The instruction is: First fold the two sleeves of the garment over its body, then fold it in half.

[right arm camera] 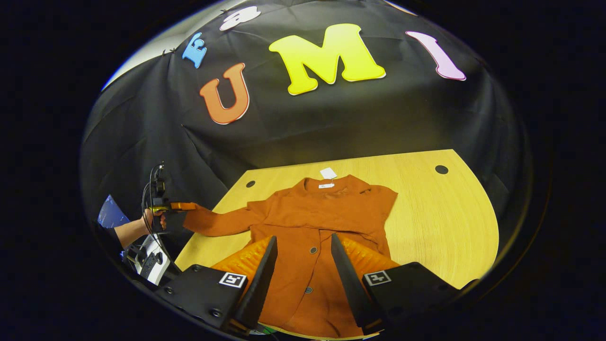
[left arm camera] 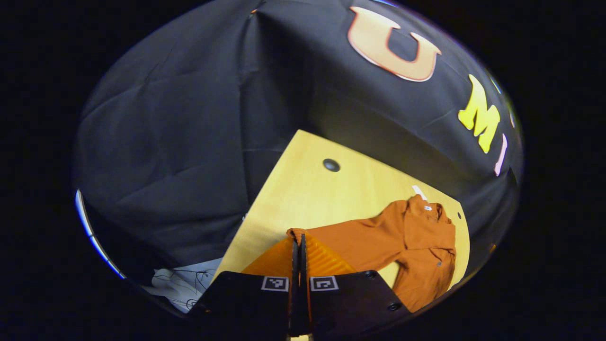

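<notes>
The left gripper (left arm camera: 298, 246) is clenched on the cuff of the rust-orange, soft woven button-front garment (left arm camera: 416, 246), its fingers pressed together with the sleeve end pinched between them, out past the edge of the pale wood-grain bench (left arm camera: 307, 189). The right gripper (right arm camera: 300, 246) hangs released, fingers wide apart, above the garment's (right arm camera: 322, 222) buttoned front, touching nothing. The garment lies flat ahead of it, its hem cut off below. Its far-side sleeve is hard to make out.
</notes>
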`<action>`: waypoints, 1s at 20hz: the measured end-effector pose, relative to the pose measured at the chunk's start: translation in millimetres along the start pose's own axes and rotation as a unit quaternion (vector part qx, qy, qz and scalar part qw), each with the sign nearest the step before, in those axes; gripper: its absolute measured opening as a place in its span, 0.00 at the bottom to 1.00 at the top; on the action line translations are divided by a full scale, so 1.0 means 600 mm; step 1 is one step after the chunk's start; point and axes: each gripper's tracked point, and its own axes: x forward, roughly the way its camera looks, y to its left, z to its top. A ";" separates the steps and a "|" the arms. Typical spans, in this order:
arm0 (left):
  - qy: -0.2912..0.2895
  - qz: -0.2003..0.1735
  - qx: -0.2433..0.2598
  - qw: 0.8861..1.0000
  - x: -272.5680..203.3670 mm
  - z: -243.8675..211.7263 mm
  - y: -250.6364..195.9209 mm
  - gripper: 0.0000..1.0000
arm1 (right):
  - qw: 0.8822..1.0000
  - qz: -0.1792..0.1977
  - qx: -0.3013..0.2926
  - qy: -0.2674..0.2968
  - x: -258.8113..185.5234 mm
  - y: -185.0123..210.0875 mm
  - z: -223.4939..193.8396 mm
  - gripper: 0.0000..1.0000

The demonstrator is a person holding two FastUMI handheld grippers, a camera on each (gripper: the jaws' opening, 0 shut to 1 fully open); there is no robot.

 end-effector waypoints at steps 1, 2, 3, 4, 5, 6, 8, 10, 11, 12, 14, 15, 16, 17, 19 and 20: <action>-0.006 -0.016 0.013 1.000 -0.017 0.024 -0.062 0.03 | 1.000 0.005 -0.016 -0.010 -0.015 0.002 0.006 0.75; -0.013 -0.031 0.028 0.999 -0.034 0.047 -0.123 0.03 | 0.999 0.012 -0.031 -0.022 -0.034 0.005 0.011 0.72; -0.019 -0.052 0.049 0.997 -0.052 0.065 -0.208 0.03 | 0.998 0.025 -0.043 -0.036 -0.057 0.013 0.019 0.73; -0.022 -0.069 0.063 0.995 -0.059 0.076 -0.274 0.03 | 0.997 0.033 -0.048 -0.046 -0.075 0.015 0.023 0.81; -0.017 -0.093 0.083 0.992 -0.054 0.081 -0.374 0.02 | 0.996 0.036 -0.061 -0.062 -0.105 0.003 0.030 0.83; -0.013 -0.111 0.104 0.988 -0.043 0.077 -0.442 0.02 | 0.994 0.030 -0.070 -0.074 -0.126 -0.015 0.037 0.84; -0.007 -0.135 0.134 0.982 -0.024 0.073 -0.549 0.02 | 0.993 0.016 -0.073 -0.090 -0.163 -0.050 0.043 0.83; 0.004 -0.161 0.143 0.976 0.001 0.060 -0.658 0.02 | 0.992 -0.015 -0.064 -0.105 -0.205 -0.110 0.046 0.84; 0.013 -0.182 0.149 0.972 0.013 0.038 -0.722 0.07 | 0.992 -0.036 -0.053 -0.109 -0.225 -0.146 0.044 0.84; 0.026 -0.196 0.156 0.968 0.024 0.010 -0.766 0.02 | 0.991 -0.054 -0.043 -0.111 -0.243 -0.179 0.043 0.83; 0.055 -0.223 0.173 0.958 0.056 -0.048 -0.845 0.02 | 0.989 -0.084 -0.023 -0.117 -0.267 -0.224 0.023 0.83; 0.065 -0.233 0.179 0.954 0.065 -0.070 -0.873 0.02 | 0.988 -0.097 -0.010 -0.117 -0.280 -0.249 0.019 0.83; 0.075 -0.238 0.188 0.950 0.084 -0.092 -0.900 0.03 | 0.987 -0.109 -0.005 -0.119 -0.291 -0.265 0.017 0.84; 0.089 -0.243 0.203 0.944 0.111 -0.127 -0.929 0.03 | 0.986 -0.120 -0.002 -0.118 -0.296 -0.266 0.000 0.83; 0.106 -0.231 0.223 0.941 0.175 -0.177 -0.950 0.03 | 0.984 -0.141 0.009 -0.107 -0.318 -0.289 -0.025 0.84; 0.114 -0.220 0.223 0.943 0.206 -0.198 -0.951 0.03 | 0.983 -0.153 0.013 -0.102 -0.327 -0.299 -0.034 0.84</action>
